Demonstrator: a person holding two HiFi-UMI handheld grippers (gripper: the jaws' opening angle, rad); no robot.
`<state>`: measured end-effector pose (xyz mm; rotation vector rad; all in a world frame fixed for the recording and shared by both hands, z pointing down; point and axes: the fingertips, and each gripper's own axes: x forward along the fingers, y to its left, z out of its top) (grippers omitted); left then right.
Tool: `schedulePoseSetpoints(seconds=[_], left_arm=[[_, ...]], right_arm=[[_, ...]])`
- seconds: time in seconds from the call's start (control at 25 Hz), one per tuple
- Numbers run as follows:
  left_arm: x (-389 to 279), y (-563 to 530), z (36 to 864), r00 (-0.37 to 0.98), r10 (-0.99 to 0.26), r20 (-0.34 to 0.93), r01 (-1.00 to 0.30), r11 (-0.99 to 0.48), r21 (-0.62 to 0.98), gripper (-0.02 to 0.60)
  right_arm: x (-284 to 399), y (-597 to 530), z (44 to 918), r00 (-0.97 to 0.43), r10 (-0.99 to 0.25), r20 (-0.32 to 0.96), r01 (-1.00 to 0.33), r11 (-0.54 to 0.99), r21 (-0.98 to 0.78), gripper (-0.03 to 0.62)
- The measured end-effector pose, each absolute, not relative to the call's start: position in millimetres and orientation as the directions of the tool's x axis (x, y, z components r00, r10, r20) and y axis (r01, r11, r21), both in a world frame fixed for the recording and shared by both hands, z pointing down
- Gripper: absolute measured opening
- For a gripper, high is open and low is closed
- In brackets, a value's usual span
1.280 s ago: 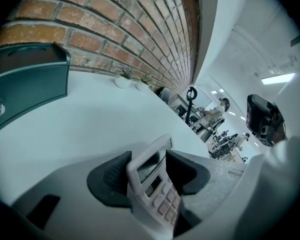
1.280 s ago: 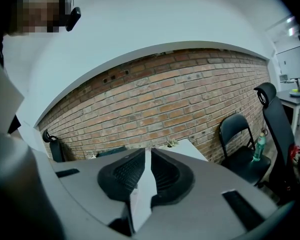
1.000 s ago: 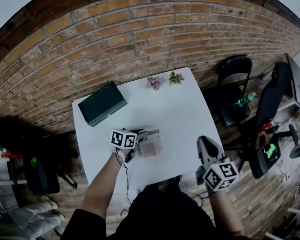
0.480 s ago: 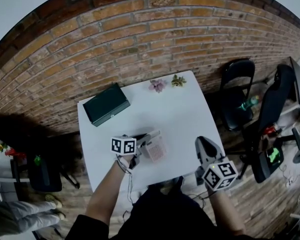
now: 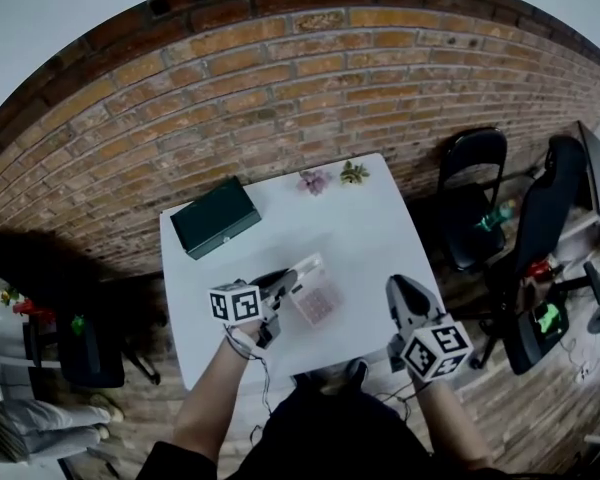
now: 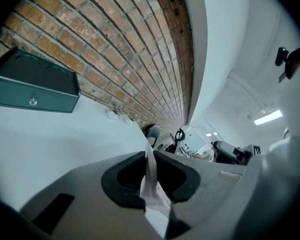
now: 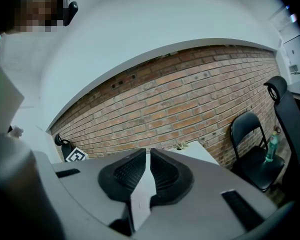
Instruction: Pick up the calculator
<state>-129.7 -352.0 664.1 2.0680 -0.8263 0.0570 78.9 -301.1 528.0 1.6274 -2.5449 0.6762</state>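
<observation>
One white table: it is filling the middle of the head view; most of its top is lying bare.
Green box: it is sitting at the far left corner, well apart from both tools.
Right gripper: it is hovering near the right front edge; its jaws are closing, almost together, with nothing between them.
Left gripper: its pads are pressing on one thin edge of the calculator.
Calculator: it is hanging tilted from the left gripper over the front middle of the table, seemingly off the top.
Flowers: they are lying at the far edge.
Grip risk: most of the body is sticking out past the pads; I am judging that it could swing or slip out.
Table edges: the front edge is running near; a drop there could be reaching the floor; inward, the room is staying wide.
</observation>
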Motion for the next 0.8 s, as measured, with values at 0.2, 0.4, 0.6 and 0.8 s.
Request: schedulePoseSetpoints(seconds=[0.2, 0.4, 0.6, 0.8], left_arm=[[-119.2, -347.6, 617.9, 0.804, -0.563, 0.192, -0.476, -0.416, 0.775, 0.049], [-118.7, -342.0, 586.4, 0.794, -0.588, 0.156, -0.463, -0.418, 0.782, 0.048], [-114.1, -336.5, 548.8, 0.789, -0.609, 0.084, -0.439, -0.463, 0.770, 0.049], [-115.7, -330.6, 515.1, 0.770, -0.637, 0.034, -0.430, -0.480, 0.765, 0.048]], right_arm=[[79.9, -297.4, 524.5, -0.456, -0.851, 0.261, -0.870, 0.364, -0.333, 0.029], [81.3, -295.6, 516.1, -0.468, -0.851, 0.238, -0.862, 0.380, -0.337, 0.027], [85.3, -291.9, 508.0, -0.476, -0.853, 0.213, -0.856, 0.394, -0.335, 0.025], [89.2, -288.7, 498.2, -0.483, -0.854, 0.194, -0.852, 0.406, -0.331, 0.021]])
